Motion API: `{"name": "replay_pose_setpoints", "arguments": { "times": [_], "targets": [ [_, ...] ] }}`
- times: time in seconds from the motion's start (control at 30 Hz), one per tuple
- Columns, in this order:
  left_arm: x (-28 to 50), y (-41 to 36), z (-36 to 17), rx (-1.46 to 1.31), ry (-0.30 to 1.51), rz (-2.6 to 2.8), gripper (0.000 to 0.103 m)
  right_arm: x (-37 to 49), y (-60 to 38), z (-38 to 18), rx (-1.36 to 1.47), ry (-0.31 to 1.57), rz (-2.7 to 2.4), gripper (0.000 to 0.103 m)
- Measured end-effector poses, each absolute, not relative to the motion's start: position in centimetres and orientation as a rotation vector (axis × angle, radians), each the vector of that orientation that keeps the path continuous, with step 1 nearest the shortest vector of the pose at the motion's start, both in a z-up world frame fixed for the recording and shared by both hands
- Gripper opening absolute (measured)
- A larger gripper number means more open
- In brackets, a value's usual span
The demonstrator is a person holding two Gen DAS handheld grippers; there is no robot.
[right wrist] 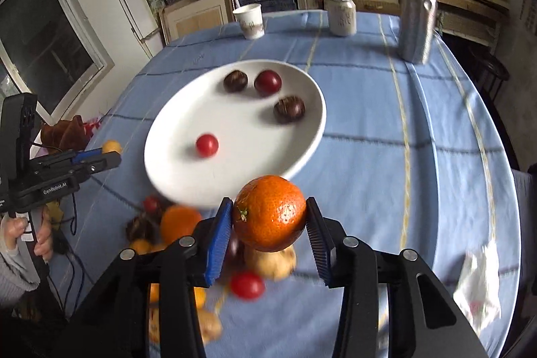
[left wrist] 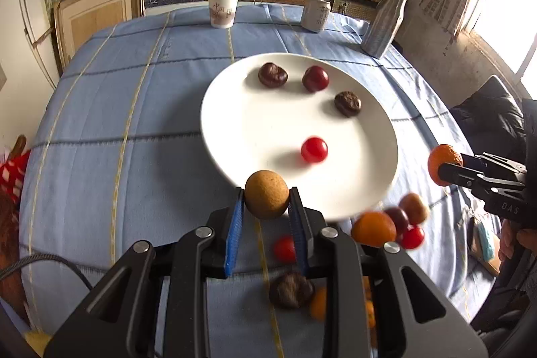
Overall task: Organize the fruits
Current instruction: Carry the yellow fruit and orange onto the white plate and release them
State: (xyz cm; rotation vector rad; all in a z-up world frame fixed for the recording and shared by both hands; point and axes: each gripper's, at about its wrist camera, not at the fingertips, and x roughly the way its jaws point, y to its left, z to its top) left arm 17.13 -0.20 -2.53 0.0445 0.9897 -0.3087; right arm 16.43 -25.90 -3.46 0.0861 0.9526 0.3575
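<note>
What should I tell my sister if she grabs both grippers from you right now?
Left gripper: shut on a tan fruit.
Right gripper: shut on an orange.
Both are held above the cloth, near the plate's near rim.
Done: five small fruits on the plate, including a cherry tomato.
Left: put both held fruits on the plate, then the pile on the cloth.

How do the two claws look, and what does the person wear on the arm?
Both claws are black, angular, with silver pivot pins and ribbed blue pads. One body reads "GenRobot.AI", the other "DAS". A dark cable trails from the left. The sleeve is grey.
</note>
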Motion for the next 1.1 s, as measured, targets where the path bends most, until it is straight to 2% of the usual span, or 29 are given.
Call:
{"name": "replay_pose_setpoints", "arguments": {
  "times": [0.37, 0.43, 0.5, 0.53, 0.8, 0.9, 1.1],
  "targets": [
    [22.1, -2.4, -5.7, 0.081, 1.059, -0.317, 0.026, 20.8, -22.0, -6.0, 0.049, 0.995, 0.404, 0.044],
    [22.6, -2.5, -6.3, 0.072, 1.066, -0.316, 0.03, 21.1, -21.7, -6.4, 0.03, 0.999, 0.397, 0.046],
    [22.9, -2.3, -6.6, 0.063, 1.068, -0.31, 0.046, 21.1, -21.7, -6.7, 0.034, 0.998, 0.401, 0.046],
    [23.0, -2.3, -6.6, 0.059, 1.066, -0.305, 0.048, 21.1, -21.7, -6.7, 0.041, 0.995, 0.403, 0.046],
    [22.2, -0.8, -5.9, 0.016, 1.061, -0.304, 0.049, 20.0, -22.3, -5.0, 0.039, 0.958, 0.404, 0.048],
    [20.8, -0.4, -5.4, 0.015, 1.051, -0.293, 0.054, 18.8, -23.1, -4.2, 0.056, 0.948, 0.395, 0.051],
    [17.2, 0.9, -4.9, -0.001, 1.054, -0.277, 0.056, 15.4, -24.6, -3.3, 0.091, 0.94, 0.379, 0.057]
  ]
}}
